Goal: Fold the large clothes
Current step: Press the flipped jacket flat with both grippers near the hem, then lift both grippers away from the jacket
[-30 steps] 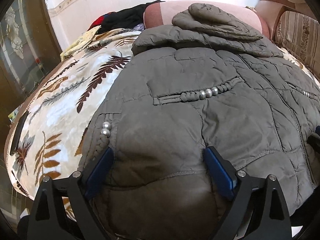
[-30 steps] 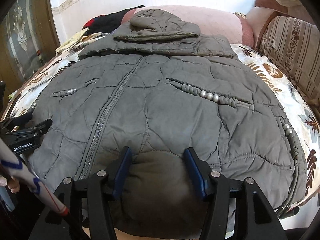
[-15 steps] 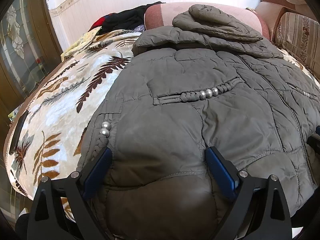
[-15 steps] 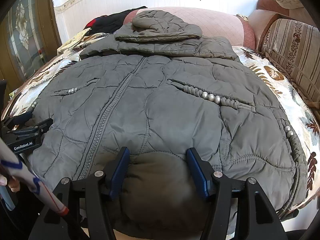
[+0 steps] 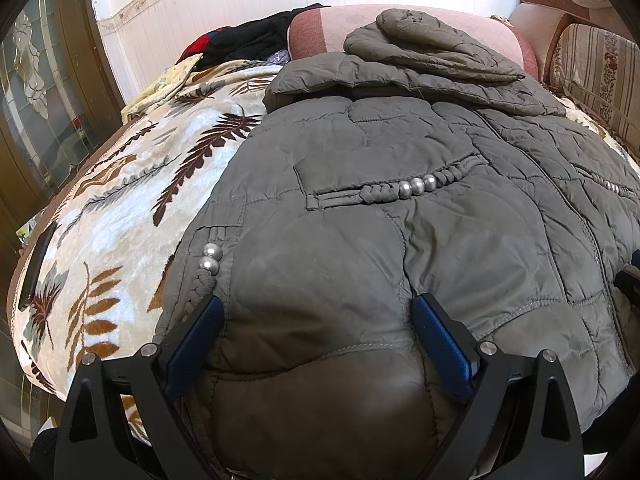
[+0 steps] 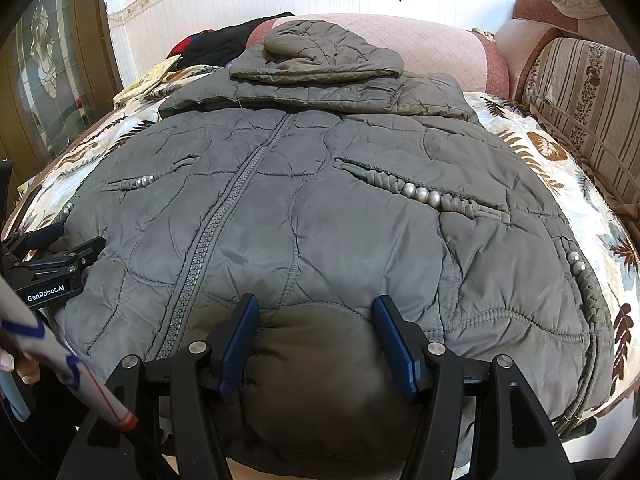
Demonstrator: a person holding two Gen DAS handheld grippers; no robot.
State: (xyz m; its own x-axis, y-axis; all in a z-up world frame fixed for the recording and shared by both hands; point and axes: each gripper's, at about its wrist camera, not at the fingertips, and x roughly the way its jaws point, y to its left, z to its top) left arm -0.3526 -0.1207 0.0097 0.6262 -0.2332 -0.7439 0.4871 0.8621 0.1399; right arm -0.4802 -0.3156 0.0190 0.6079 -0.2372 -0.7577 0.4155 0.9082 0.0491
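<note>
A grey quilted jacket [image 5: 400,240] [image 6: 340,220] lies flat and zipped on the bed, with its hood [image 6: 320,52] folded down at the far end. My left gripper [image 5: 316,320] sits at the hem's left part. Its jaws are wide apart and a puffed bulge of hem fills the gap. My right gripper [image 6: 316,320] sits at the hem just right of the zipper, open around a similar bulge. Whether the pads touch the fabric is unclear. In the right wrist view the left gripper [image 6: 68,240] shows at the left edge.
A leaf-patterned blanket [image 5: 120,220] covers the bed. Dark clothes [image 5: 248,40] are piled at the far left beside a pink cushion [image 6: 440,52]. A striped sofa back [image 6: 580,92] runs along the right. A glass door [image 5: 40,100] stands left. A person's sleeve [image 6: 60,364] shows low on the left.
Both grippers' jaws stand slightly wider around the hem than a second ago. The jacket and both hands have stayed in place.
</note>
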